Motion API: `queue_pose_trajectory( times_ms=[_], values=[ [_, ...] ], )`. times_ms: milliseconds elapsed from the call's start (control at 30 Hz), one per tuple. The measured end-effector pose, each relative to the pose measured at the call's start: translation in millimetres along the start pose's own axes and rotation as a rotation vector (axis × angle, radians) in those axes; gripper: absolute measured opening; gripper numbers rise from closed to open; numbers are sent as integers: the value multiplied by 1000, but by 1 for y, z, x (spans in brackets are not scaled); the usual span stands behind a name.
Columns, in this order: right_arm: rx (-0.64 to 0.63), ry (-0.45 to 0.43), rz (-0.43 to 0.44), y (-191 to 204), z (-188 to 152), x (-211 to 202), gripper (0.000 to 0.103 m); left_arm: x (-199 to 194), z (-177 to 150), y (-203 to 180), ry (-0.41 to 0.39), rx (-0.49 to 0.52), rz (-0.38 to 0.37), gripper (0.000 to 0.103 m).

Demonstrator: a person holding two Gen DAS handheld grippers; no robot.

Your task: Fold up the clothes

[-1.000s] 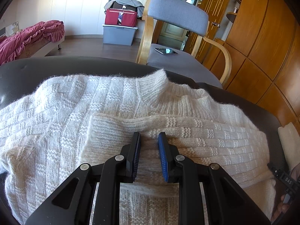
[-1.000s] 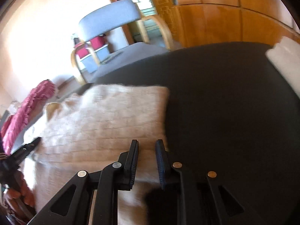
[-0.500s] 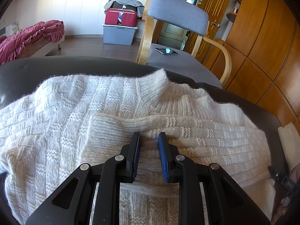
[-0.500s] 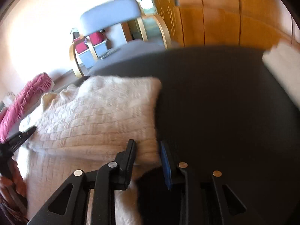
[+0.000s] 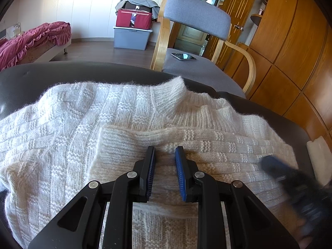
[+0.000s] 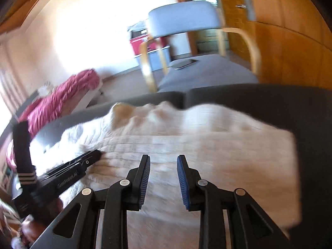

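Left wrist view: white sweater [image 5: 103,128] collar-away, folded sleeve crosswise; left claw [image 5: 165,151], right claw [image 6: 163,158] both empty, slightly parted.

The right hand-held gripper [image 6: 162,161] now hangs over the middle of the white sweater [image 6: 207,145], no longer at its right edge, nearer the left hand-held gripper [image 6: 97,155].

A lived-in home, a bedroom by the look of it; a bed [image 5: 35,39] with rumpled crimson bedding stands by the pale wall; a grey armchair [image 5: 197,18], wooden wardrobe doors [image 5: 290,41], and a storage bin [image 5: 131,38] stacked with bags.
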State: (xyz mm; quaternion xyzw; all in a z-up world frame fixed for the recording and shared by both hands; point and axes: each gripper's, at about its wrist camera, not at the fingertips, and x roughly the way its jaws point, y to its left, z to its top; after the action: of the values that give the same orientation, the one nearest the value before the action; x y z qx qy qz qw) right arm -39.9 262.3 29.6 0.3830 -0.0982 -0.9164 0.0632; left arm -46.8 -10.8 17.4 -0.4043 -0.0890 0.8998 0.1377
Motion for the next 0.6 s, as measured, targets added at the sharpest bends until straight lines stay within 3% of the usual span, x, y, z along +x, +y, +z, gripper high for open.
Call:
queue_pose_trajectory(
  times_ms=[67, 200, 300, 400, 600],
  values=[
    [-31, 42, -11, 9, -8, 22, 27, -1, 1, 3, -2, -17, -17, 22],
    [11, 25, 21, 2, -18, 19, 27, -10, 3, 16, -25, -88, -64, 22],
    [61, 17, 67, -6, -18, 19, 27, -24, 7, 33, -52, -171, -39, 23],
    [88, 13, 93, -11, -17, 17, 27, -38, 9, 60, -31, -244, -46, 24],
    [117, 9, 122, -16, -14, 19, 27, -81, -2, 138, -69, -356, 71, 24]
  ],
)
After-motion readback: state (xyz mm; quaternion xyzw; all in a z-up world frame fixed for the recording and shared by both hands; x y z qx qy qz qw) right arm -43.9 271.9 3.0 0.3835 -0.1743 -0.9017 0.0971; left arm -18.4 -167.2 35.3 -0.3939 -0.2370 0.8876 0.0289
